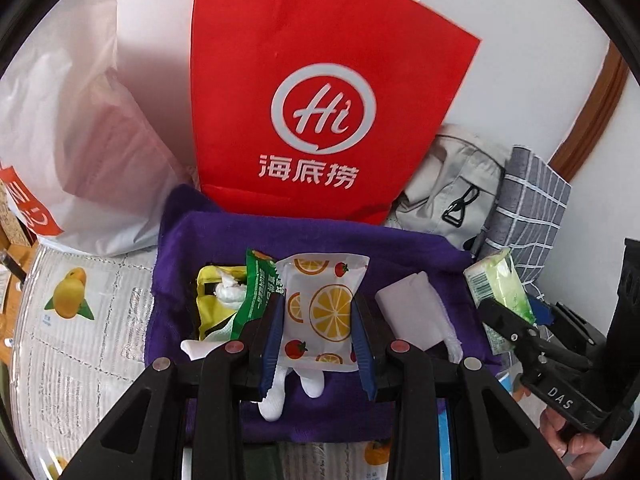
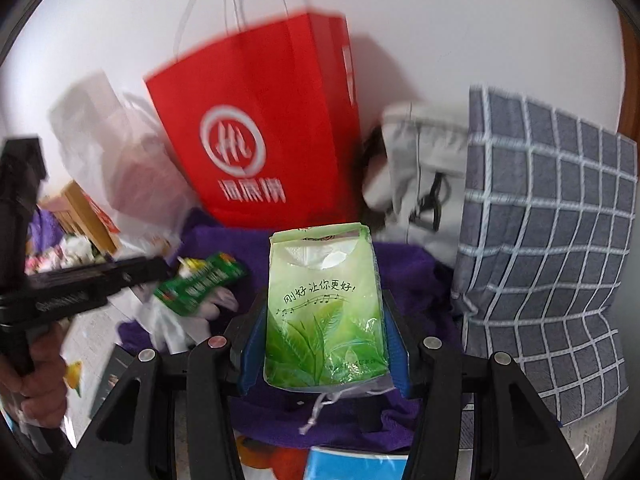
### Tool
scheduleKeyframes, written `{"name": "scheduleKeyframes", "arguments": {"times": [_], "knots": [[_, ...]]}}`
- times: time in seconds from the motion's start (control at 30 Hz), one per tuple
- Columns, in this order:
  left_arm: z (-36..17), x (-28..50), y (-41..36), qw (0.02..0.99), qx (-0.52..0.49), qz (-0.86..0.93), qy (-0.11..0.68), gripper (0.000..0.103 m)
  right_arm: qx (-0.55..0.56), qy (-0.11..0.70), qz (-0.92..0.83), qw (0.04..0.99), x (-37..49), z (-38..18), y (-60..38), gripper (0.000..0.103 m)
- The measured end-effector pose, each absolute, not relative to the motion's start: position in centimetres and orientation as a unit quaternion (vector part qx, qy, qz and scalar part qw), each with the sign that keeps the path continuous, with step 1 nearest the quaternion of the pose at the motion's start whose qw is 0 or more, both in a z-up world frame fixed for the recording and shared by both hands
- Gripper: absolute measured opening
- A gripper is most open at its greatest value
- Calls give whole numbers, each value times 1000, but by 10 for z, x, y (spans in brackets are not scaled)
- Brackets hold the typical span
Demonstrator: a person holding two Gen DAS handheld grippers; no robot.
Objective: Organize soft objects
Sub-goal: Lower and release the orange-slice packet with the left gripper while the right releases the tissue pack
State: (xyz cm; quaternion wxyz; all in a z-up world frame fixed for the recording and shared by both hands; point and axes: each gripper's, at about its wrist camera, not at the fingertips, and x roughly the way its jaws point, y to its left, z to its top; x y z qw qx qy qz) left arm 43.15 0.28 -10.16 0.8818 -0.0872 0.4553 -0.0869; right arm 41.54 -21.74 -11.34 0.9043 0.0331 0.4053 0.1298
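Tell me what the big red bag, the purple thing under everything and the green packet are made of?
Red bag: probably paper, matte, with sharp flat creases and thin white cord handles.
Purple cloth: looks like soft fuzzy towel fabric, nappy and rumpled.
Green packet, clamped in the right gripper: thin shiny plastic film, glossy and crinkled, likely tissues inside.

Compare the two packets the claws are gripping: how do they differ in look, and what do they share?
The left claw grips a white packet printed with orange slices and strawberries; the right claw grips a green tissue pack printed with leaves and Chinese writing. The white packet is opaque; the green tissue pack has a clear window showing white tissue. Both are soft, upright, and above the purple towel.
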Motion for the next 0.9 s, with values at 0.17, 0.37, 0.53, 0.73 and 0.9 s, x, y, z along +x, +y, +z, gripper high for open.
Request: {"name": "scheduleKeyframes", "arguments": {"times": [0.17,0.37,0.53,0.73,0.9], "knots": [[-118,445,4,872,-91,-81,475,31,35,446,153,881,425,-136,-218,51],[-131,453,2,866,-96,-83,484,33,31,483,181,856,433,-159,-210,51],[-143,458,-3,856,-95,-86,501,33,9,497,175,850,437,-175,-201,52],[-149,458,-8,853,-89,-89,507,33,9,495,171,852,437,-177,-200,53],[-148,457,-7,852,-95,-90,506,34,8,493,172,853,436,-176,-200,54]]}}
